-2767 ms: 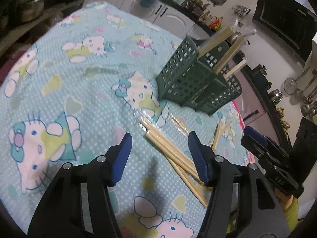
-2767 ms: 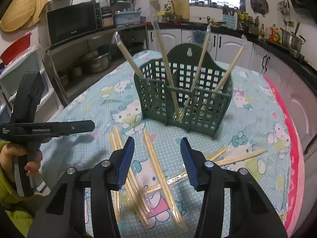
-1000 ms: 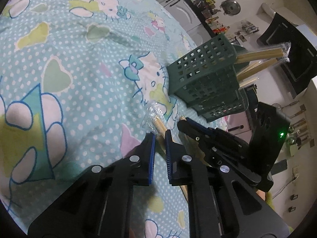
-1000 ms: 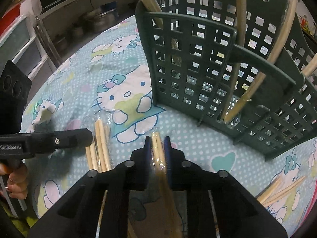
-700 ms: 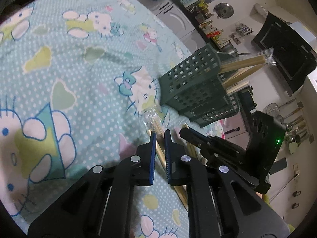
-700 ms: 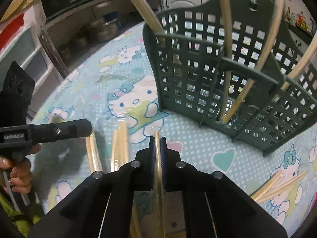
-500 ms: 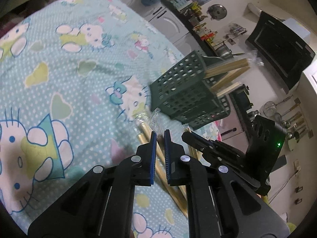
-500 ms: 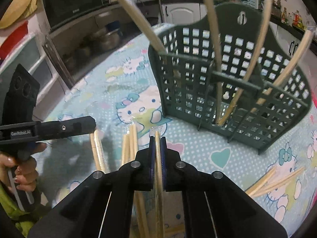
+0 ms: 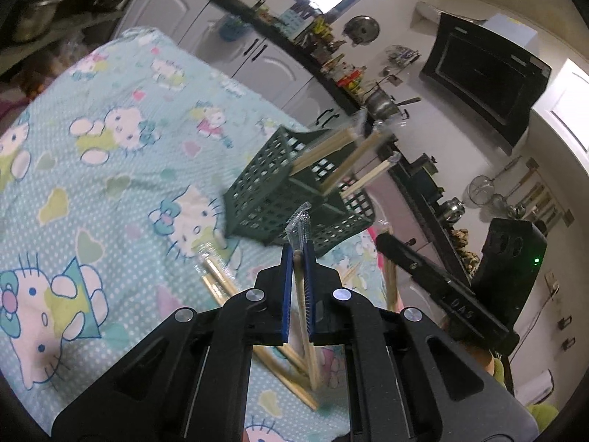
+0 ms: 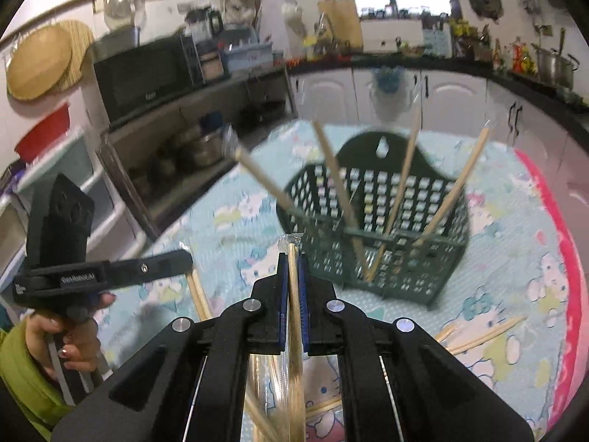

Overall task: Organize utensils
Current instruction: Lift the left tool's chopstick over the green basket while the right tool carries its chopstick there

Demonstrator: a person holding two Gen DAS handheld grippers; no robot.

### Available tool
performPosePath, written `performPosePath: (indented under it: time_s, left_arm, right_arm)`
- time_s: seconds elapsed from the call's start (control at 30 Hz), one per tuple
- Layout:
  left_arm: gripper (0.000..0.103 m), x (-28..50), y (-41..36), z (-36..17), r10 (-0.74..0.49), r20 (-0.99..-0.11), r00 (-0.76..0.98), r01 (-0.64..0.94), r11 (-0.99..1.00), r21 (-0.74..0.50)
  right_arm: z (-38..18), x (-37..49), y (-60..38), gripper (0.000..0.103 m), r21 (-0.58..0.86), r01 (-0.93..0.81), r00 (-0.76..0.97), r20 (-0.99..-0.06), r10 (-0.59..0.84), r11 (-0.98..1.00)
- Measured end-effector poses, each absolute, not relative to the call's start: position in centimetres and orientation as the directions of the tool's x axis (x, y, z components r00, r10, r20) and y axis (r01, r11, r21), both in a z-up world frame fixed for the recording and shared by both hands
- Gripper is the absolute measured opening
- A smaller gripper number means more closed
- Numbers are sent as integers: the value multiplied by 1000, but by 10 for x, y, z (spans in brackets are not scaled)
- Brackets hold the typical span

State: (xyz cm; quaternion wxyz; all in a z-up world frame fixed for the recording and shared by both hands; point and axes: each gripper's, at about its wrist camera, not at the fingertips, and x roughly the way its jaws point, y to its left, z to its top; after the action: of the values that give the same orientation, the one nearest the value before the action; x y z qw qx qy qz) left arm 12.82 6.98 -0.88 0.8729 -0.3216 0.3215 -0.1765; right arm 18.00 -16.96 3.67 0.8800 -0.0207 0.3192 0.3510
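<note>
Now you are mid-carry: each gripper has a wrapped chopstick pair lifted off the tablecloth [image 9: 110, 169]. Your left gripper [image 9: 298, 258] is clamped nearly shut on one pair [image 9: 300, 294], its wrapper tip poking out ahead of the pads. Your right gripper [image 10: 291, 269] is pinched just as tight on another pair [image 10: 292, 294]. The green basket [image 10: 386, 221] stands ahead, with several pairs leaning in it; more pairs [image 9: 221, 283] lie loose on the cloth. Next, I'd judge, tip each pair upright over a compartment, clear of the sticks inside, then let go.
</note>
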Motion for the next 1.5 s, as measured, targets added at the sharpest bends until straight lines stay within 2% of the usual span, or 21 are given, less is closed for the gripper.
performPosePath:
  time_s: [0.27, 0.5, 0.9, 1.5]
  left_arm:
    - [3, 125, 59, 16, -507, -418, 754, 153, 753, -640]
    - [3, 127, 52, 33, -506, -400, 765, 185, 766, -615]
    - [3, 134, 41, 63, -492, -367, 789, 228, 791, -568]
    - [3, 148, 57, 132, -390, -280, 877, 233, 856, -462]
  right_arm:
    - [64, 171, -200, 6, 219, -590, 664, -415, 622, 777]
    - [76, 171, -214, 6, 234, -562, 723, -327, 609, 793]
    - [93, 175, -225, 6, 221, -542, 769, -257, 585, 811]
    - [124, 200, -240, 6, 244, -538, 813, -103, 574, 806]
